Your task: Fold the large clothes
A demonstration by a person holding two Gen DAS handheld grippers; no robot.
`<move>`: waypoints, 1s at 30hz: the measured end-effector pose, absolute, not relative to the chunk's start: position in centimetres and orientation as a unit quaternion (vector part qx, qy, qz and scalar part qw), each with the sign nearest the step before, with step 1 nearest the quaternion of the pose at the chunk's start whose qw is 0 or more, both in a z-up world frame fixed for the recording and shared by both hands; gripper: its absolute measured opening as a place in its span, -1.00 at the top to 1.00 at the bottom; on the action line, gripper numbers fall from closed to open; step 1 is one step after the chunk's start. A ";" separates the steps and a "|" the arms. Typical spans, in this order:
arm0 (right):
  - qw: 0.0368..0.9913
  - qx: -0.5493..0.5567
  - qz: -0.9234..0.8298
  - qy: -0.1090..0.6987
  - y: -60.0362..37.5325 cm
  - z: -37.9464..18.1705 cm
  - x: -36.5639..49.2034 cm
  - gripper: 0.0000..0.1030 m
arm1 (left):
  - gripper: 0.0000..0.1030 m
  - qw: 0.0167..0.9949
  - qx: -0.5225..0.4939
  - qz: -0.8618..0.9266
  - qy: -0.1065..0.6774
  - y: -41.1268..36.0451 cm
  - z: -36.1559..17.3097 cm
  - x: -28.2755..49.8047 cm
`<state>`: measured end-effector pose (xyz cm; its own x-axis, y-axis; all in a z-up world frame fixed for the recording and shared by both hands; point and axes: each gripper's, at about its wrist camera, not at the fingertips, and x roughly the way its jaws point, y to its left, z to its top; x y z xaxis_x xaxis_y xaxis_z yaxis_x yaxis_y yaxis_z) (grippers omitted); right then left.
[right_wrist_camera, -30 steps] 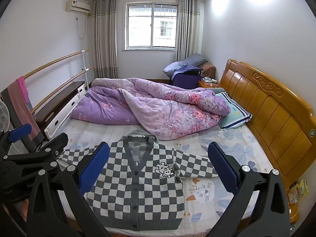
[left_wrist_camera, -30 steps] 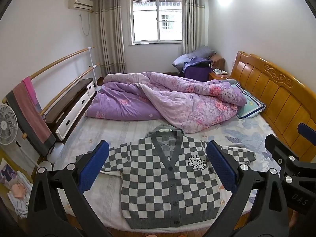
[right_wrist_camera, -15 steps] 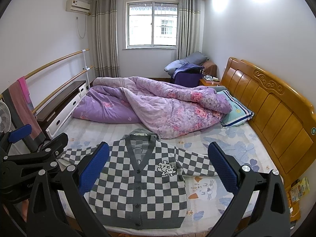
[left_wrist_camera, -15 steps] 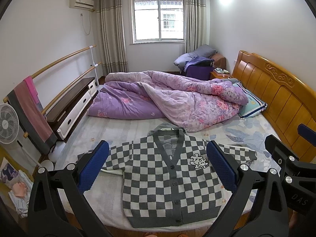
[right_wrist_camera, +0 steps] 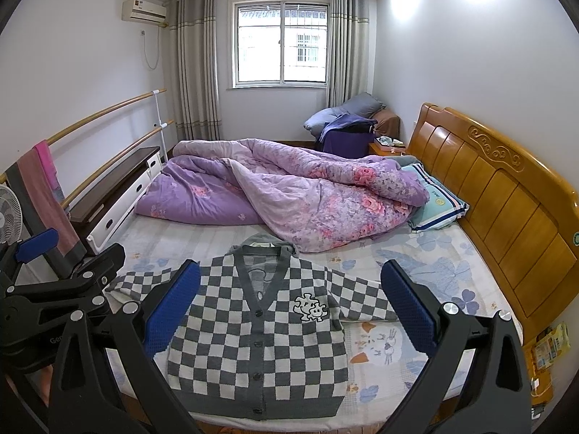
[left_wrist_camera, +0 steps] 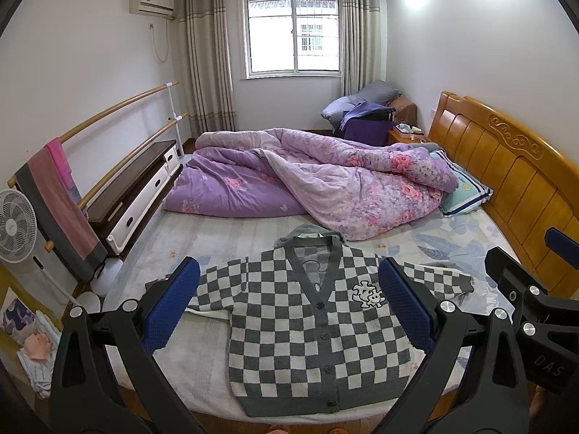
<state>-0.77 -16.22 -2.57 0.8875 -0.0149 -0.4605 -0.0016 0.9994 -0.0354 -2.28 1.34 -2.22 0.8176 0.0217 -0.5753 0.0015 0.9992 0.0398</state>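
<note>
Checked cardigan (left_wrist_camera: 311, 329) flat on the bed's (left_wrist_camera: 217, 246) near edge, both grippers spread wide, empty.
Left gripper (left_wrist_camera: 289, 307) shows a fan (left_wrist_camera: 16, 224) far left; right gripper (right_wrist_camera: 289, 307) shows a yellow packet (right_wrist_camera: 548, 343) right.

Purple floral quilt (left_wrist_camera: 325, 184) bunched up across the bed (left_wrist_camera: 217, 238), pillow (left_wrist_camera: 466, 195) by the wooden headboard (left_wrist_camera: 514, 181). Fan (left_wrist_camera: 16, 224) and a towel (left_wrist_camera: 58, 202) draped over the rail (left_wrist_camera: 119, 105) on the left, AC unit (left_wrist_camera: 152, 3) near the window (left_wrist_camera: 293, 32).

White-walled bedroom: barred window (left_wrist_camera: 293, 32) between grey curtains, wooden headboard (left_wrist_camera: 506, 177), purple quilt (left_wrist_camera: 311, 188) on bed.
</note>
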 end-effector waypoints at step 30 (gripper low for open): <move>0.969 -0.018 -0.004 0.247 -15.5 -2.8 0.2 -0.86 | -0.91 0.951 0.018 0.005 0.307 1.3 -2.5 -1.8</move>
<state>0.23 -15.47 -2.80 0.8783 -0.0163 -0.4778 -0.0017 0.9993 -0.0373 -1.84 1.31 -2.55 0.8110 0.0208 -0.5847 0.0019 0.9993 0.0382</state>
